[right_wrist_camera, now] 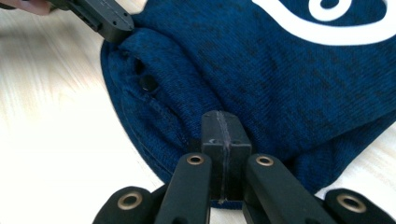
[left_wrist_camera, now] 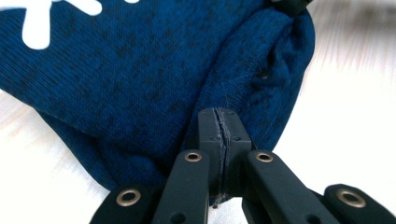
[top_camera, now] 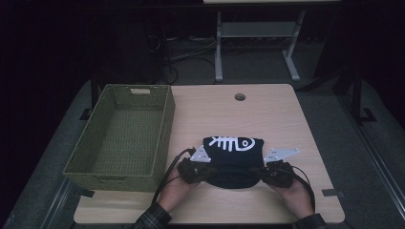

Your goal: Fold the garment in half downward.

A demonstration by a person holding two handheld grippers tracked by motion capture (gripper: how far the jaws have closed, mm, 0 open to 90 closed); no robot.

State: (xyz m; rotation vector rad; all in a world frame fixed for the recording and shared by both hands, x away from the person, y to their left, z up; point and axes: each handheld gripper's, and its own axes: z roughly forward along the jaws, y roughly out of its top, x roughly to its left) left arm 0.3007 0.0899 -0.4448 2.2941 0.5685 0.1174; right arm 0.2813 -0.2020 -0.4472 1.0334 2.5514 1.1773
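Note:
A dark blue knitted garment [top_camera: 233,152] with a white fish-skeleton print lies folded near the front middle of the wooden table [top_camera: 267,109]. My left gripper [top_camera: 206,171] is at the garment's near left corner. In the left gripper view its jaws are shut on the cloth [left_wrist_camera: 140,79], which bulges around the pads [left_wrist_camera: 210,133]. My right gripper [top_camera: 261,172] is at the near right corner, shut on the cloth [right_wrist_camera: 280,79] in the same way. The near edge hangs in a rounded fold between the two grippers. A hand holds each gripper from the table's front.
An empty green woven basket [top_camera: 165,129] stands along the table's left side, close to the garment. A round cable hole [top_camera: 239,97] sits near the far edge. Behind the table are a metal frame [top_camera: 218,47] and cables on a dark floor.

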